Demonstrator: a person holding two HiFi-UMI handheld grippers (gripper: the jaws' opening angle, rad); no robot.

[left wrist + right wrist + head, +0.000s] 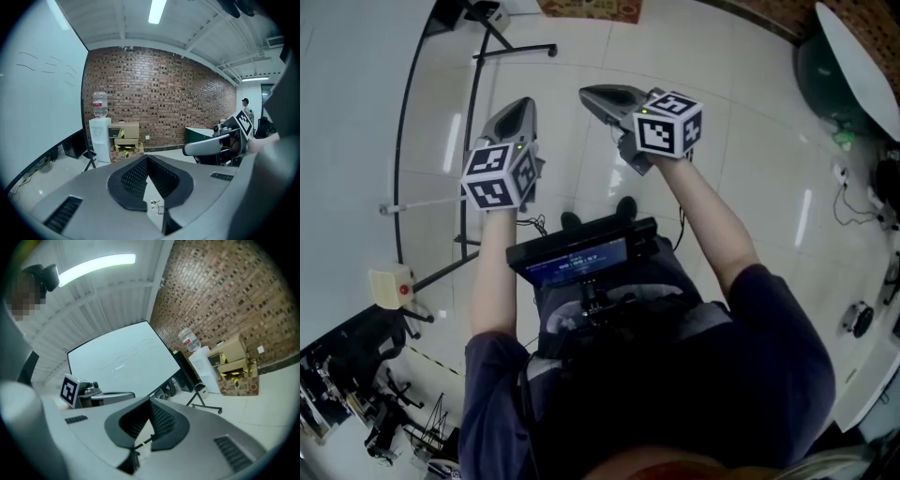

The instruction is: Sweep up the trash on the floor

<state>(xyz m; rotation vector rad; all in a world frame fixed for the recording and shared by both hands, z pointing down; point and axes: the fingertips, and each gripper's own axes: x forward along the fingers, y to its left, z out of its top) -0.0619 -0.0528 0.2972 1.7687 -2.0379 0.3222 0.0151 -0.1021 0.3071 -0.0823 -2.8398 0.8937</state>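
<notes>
Both hand-held grippers are hanging shut and empty in the upper middle of the head view, the left hand-held gripper (519, 108) beside the right hand-held gripper (589, 94), each with its jaws pressed together over the floor (741, 159). Two or three small specks (157, 206), possibly trash, are lying on the floor ahead of and below the left one, so that hand is sitting nearer. They are showing too small to give a long axis. No broom is showing.
</notes>
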